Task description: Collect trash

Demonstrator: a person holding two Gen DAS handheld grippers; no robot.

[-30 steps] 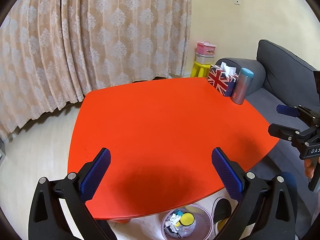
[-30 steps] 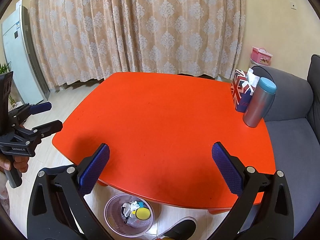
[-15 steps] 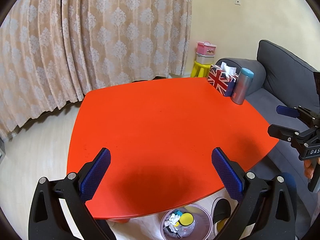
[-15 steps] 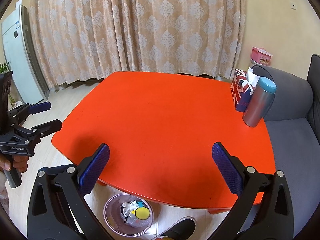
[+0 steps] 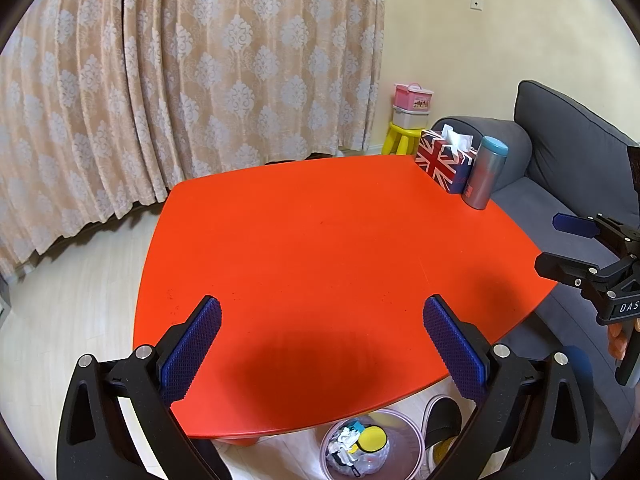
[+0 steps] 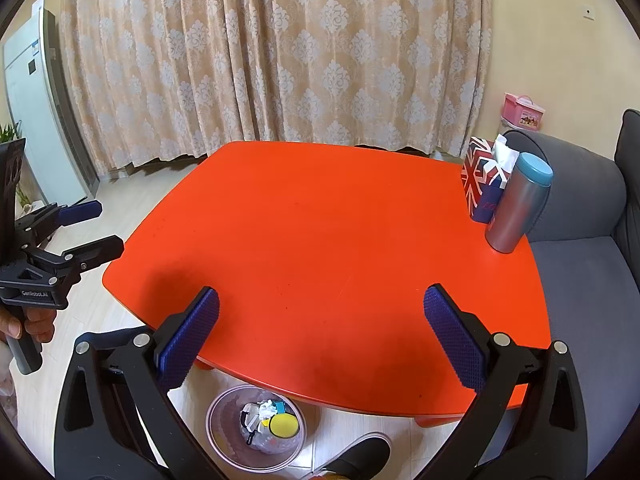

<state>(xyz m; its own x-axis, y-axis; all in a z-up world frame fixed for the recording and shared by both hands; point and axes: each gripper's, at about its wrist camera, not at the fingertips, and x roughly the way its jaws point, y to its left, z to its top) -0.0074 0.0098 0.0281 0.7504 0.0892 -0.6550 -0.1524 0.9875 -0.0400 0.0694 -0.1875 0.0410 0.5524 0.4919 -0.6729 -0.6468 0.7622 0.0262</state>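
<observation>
My left gripper point(image 5: 322, 312) hangs level over the near edge of the orange table point(image 5: 320, 240), its blue pads spread wide with nothing between them. My right gripper point(image 6: 320, 304) sits the same way, jaws wide and empty, angled down over the near edge. In the right wrist view I see the left gripper from the side, off the table's left corner, with a hand point(image 6: 28, 324) wrapped round its grip; only some fingers show. In the left wrist view the right gripper appears at the frame's right edge, partly cut off.

Below the table edge stands a clear bin point(image 6: 224, 436) on the floor, with trash point(image 6: 268, 420) inside: a yellow round piece, white crumpled bits, and smaller items I cannot identify. A dark shoe point(image 6: 362, 456) beside it is cropped by the frame.

At the table's far right corner a Union Jack tissue box point(image 6: 478, 176) stands just beside a metal tumbler point(image 6: 516, 204) with a teal lid. Behind them are a grey sofa point(image 6: 580, 208) and patterned curtains point(image 6: 280, 52).
</observation>
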